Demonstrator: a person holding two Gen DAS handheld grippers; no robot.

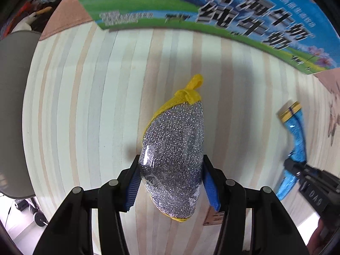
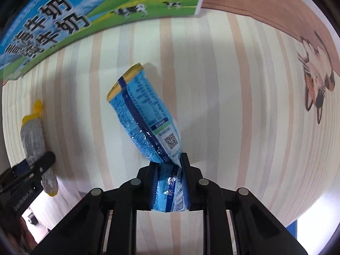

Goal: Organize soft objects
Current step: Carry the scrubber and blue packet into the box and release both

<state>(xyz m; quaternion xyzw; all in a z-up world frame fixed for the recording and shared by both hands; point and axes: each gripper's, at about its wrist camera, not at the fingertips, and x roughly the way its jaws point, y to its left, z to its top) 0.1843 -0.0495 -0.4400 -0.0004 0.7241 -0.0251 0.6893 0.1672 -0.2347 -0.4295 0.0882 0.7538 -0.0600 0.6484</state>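
My left gripper (image 1: 171, 165) is shut on a silver glittery scrub sponge (image 1: 174, 148) with a yellow edge and loop, held above the striped tabletop. It also shows in the right wrist view (image 2: 34, 146) at far left with the left gripper (image 2: 40, 161). My right gripper (image 2: 170, 161) is shut on the lower end of a blue snack packet (image 2: 142, 114), pinched and crumpled between the jaws. The packet also shows at the right of the left wrist view (image 1: 295, 136), held by the right gripper (image 1: 297, 167).
A milk carton box (image 1: 191, 4) printed with blue sky, green grass and cows stands at the back of the striped table (image 1: 95, 106); it also shows in the right wrist view (image 2: 85, 10). A grey chair back (image 1: 12, 106) is at left. A cat picture (image 2: 316, 74) is at right.
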